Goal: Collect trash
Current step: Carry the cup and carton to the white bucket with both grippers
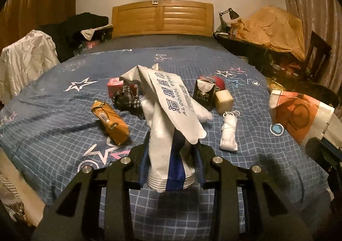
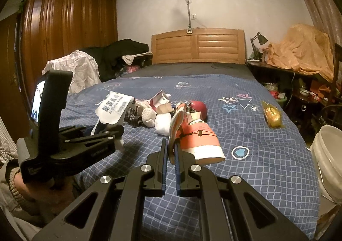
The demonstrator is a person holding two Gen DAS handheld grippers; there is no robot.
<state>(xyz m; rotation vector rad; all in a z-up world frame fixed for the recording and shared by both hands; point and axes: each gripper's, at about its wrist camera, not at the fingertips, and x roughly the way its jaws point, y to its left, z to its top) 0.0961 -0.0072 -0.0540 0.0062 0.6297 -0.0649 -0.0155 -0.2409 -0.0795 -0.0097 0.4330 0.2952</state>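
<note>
The big blue bed (image 2: 267, 155) is holding a pile of trash in its middle. A white bucket (image 2: 329, 161) is standing by its right side. The right claw (image 2: 171, 151) is pinching an orange paper bag (image 2: 201, 140) tight. The left claw (image 1: 171, 155) is squeezing a white wipes pack (image 1: 168, 99), lifting it above the bed

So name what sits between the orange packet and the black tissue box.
Left wrist view: a checked cloth bundle and the wipes pack held by the left gripper.
</note>
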